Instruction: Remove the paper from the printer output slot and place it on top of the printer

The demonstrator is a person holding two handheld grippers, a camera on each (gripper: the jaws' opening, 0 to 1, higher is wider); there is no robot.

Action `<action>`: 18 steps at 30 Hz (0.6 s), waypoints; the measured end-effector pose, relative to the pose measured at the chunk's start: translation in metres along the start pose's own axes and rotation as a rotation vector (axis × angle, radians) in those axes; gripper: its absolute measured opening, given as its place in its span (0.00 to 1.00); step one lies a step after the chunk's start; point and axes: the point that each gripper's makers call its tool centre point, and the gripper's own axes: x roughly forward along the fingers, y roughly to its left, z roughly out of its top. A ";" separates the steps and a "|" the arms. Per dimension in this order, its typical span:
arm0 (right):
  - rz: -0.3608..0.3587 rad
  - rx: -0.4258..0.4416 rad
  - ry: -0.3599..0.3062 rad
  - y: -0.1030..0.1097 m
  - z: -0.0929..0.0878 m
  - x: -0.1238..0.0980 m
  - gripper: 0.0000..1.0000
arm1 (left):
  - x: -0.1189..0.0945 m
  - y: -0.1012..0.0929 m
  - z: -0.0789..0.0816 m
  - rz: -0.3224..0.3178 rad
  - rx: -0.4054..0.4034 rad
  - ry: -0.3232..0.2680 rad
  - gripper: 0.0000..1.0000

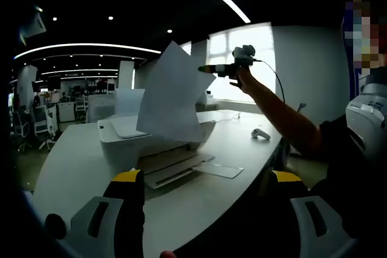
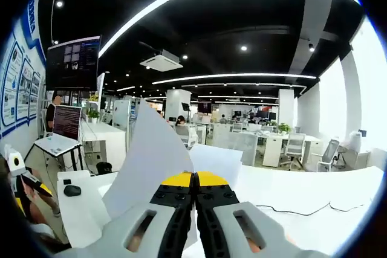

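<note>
Left gripper low at near table edge, jaws wide apart, nothing between them. Printer mid-table, output tray pulled out. Paper lifted clear of slot, hanging in air above printer, pinched at one edge by right gripper. Right gripper view: right gripper jaws pressed together on paper.

Risk: single-edge pinch, sheet flops; may fold or slide off printer top on release. Second sheet on table beside tray, not target.

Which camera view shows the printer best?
The left gripper view: the white printer sits whole on the table, its output tray visible, the lifted paper above. In the right gripper view the paper and right gripper block it.
</note>
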 end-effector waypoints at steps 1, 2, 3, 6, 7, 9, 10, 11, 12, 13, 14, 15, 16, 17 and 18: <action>-0.001 0.002 0.001 -0.001 -0.001 0.000 0.00 | 0.000 0.000 0.000 0.000 -0.001 0.001 0.87; -0.003 0.004 0.001 -0.001 -0.001 0.000 0.00 | 0.000 0.000 -0.001 0.000 -0.001 0.002 0.87; -0.003 0.008 0.002 -0.003 -0.002 0.001 0.00 | 0.001 0.000 -0.001 0.000 -0.001 0.003 0.87; -0.003 0.026 0.002 -0.006 -0.005 0.001 0.00 | 0.001 0.000 -0.001 -0.001 -0.002 0.003 0.87; -0.002 0.033 0.001 -0.007 -0.005 0.001 0.00 | 0.001 0.000 -0.001 -0.001 -0.002 0.002 0.87; 0.000 0.048 -0.002 -0.008 -0.005 0.001 0.00 | 0.001 0.000 -0.001 0.000 -0.002 0.003 0.87; 0.000 0.053 -0.004 -0.009 -0.005 0.001 0.00 | 0.001 0.000 -0.001 0.000 -0.001 0.003 0.87; -0.001 0.057 -0.006 -0.010 -0.005 0.001 0.00 | 0.001 0.000 -0.001 0.001 -0.001 0.003 0.87; -0.002 0.061 -0.006 -0.011 -0.005 0.001 0.00 | 0.001 0.000 -0.001 0.001 -0.002 0.004 0.87; -0.004 0.064 -0.006 -0.011 -0.005 0.001 0.00 | 0.001 0.000 -0.001 0.001 -0.003 0.004 0.87; -0.005 0.066 -0.006 -0.012 -0.006 0.002 0.00 | 0.001 0.000 -0.001 0.001 -0.002 0.004 0.87; -0.005 0.070 -0.011 -0.012 -0.006 0.002 0.00 | 0.001 0.000 -0.001 0.000 -0.002 0.004 0.87; -0.004 0.072 -0.012 -0.012 -0.006 0.002 0.00 | 0.001 -0.001 -0.001 0.000 -0.002 0.004 0.87; -0.004 0.074 -0.012 -0.013 -0.006 0.003 0.00 | 0.001 -0.001 -0.001 0.000 -0.001 0.004 0.87; -0.012 0.079 -0.012 -0.015 -0.007 0.003 0.00 | 0.001 -0.002 -0.001 -0.002 0.000 0.005 0.87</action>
